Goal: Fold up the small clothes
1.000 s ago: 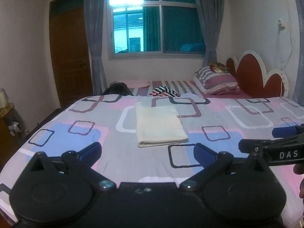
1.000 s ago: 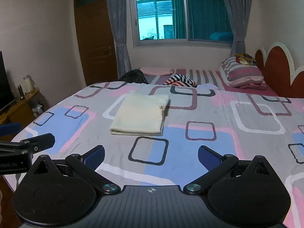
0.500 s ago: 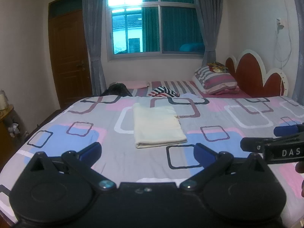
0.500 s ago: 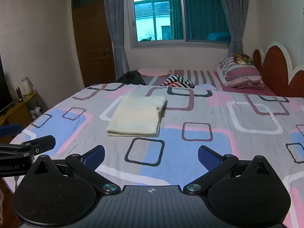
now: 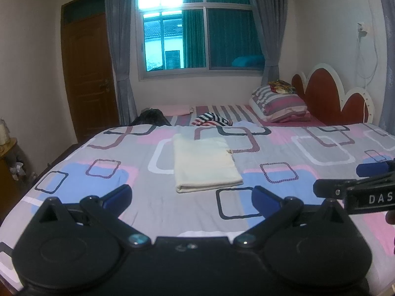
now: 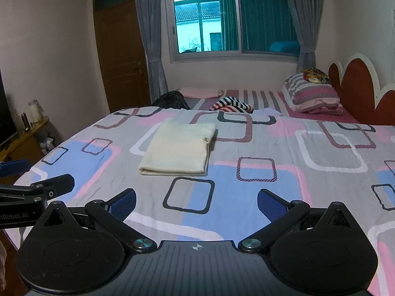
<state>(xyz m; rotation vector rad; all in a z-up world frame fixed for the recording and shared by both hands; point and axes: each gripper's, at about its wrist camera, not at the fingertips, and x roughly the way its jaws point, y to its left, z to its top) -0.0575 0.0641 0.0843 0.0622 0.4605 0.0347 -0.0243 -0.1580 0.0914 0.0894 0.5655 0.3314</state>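
Observation:
A cream garment point(image 5: 205, 164) lies folded into a neat rectangle on the patterned bedspread point(image 5: 321, 153); it also shows in the right wrist view point(image 6: 179, 154). My left gripper point(image 5: 191, 197) is open and empty, held above the near part of the bed, short of the garment. My right gripper point(image 6: 196, 201) is open and empty too, a little to the right of it. Each gripper shows at the edge of the other's view: the right one point(image 5: 355, 182) and the left one point(image 6: 37, 180).
A striped garment point(image 6: 232, 104) and a dark one point(image 6: 171, 100) lie at the far side of the bed. A pillow point(image 6: 312, 97) rests against the red headboard point(image 6: 358, 86). A wooden side table point(image 6: 22, 138) stands left of the bed.
Both grippers have shifted slightly; the view has drifted a little, and the folded garment has not moved on the bed.

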